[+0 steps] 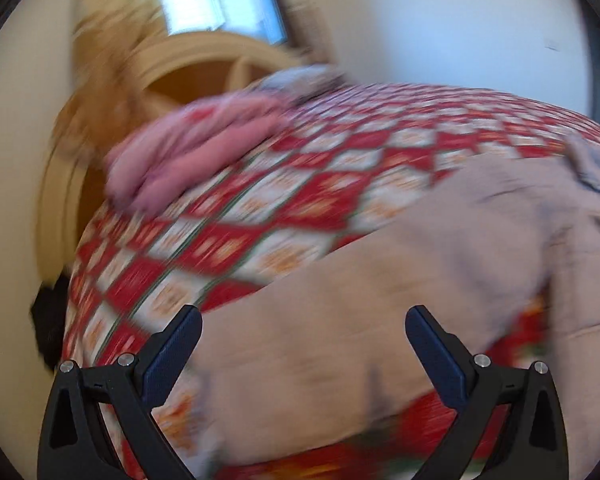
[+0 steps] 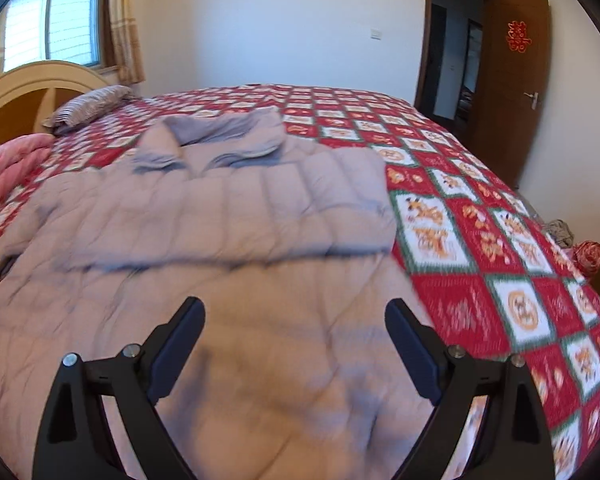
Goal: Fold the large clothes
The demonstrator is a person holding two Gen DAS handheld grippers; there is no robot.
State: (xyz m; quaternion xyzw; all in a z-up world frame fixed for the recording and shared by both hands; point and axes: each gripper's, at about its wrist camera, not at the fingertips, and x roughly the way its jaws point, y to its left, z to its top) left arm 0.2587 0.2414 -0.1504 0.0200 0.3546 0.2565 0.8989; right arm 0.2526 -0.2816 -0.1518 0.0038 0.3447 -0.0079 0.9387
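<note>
There is one padded grey jacket (image 2: 220, 216), lying flat on the bed cover (image 2: 480, 248) with its collar at 12 o'clock and one sleeve folded across the chest. One striped pillow (image 2: 88, 108) and one pink blanket (image 2: 8, 172) lie at 10 o'clock. The left gripper (image 1: 303, 330) and the right gripper (image 2: 295, 320) both have their jaws wide apart, with nothing between them. The left view is much blurred; there the jacket (image 1: 380, 300) is cut off at 3 o'clock. The room has white walls, one window (image 2: 52, 20) and one brown door (image 2: 512, 92).

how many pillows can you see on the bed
1: a striped pillow at the head of the bed by the headboard. The pink bedding beside it may hide others.
</note>
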